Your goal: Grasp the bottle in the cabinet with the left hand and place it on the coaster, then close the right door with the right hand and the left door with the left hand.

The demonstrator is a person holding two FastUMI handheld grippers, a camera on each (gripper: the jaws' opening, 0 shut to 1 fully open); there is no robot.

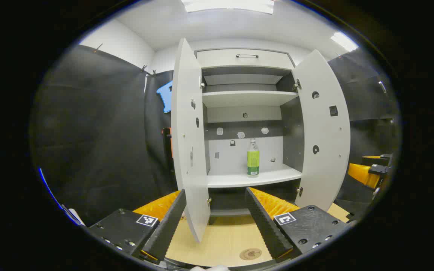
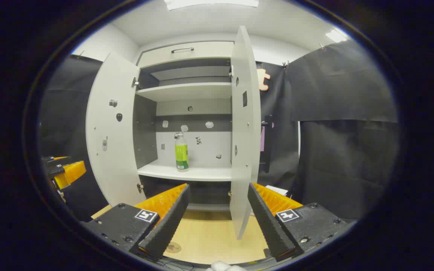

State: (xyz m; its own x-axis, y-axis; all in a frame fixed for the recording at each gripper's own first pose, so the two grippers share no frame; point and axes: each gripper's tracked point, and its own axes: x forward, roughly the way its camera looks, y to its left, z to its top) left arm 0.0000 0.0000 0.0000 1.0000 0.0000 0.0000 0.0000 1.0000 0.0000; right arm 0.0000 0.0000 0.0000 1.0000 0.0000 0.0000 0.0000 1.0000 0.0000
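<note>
On the lower white shelf (image 1: 254,178) of the tall white cabinet (image 1: 245,58) stands a clear plastic bottle with a green label (image 1: 253,157), upright, near the back wall, and nothing touches it. Both cabinet doors hang wide open. In the left gripper view the left white door (image 1: 188,143) swings out toward the camera and its bottom edge sits between the fingers, so it hides part of the shelf's left end. The right white door (image 1: 320,131) is open on the other side. The left gripper (image 1: 217,226), black with orange ribbed sides, has its two fingers spread far apart and holds nothing. A small round brown coaster (image 1: 250,254) lies on the pale wooden table (image 1: 224,241) close to the right finger; its pattern is too small to make out. In the right gripper view the right gripper (image 2: 217,222) is spread wide too and holds nothing. There the coaster (image 2: 173,247) is partly hidden behind the left finger. Little marks on the cabinet's back wall are too blurry to tell.
</note>
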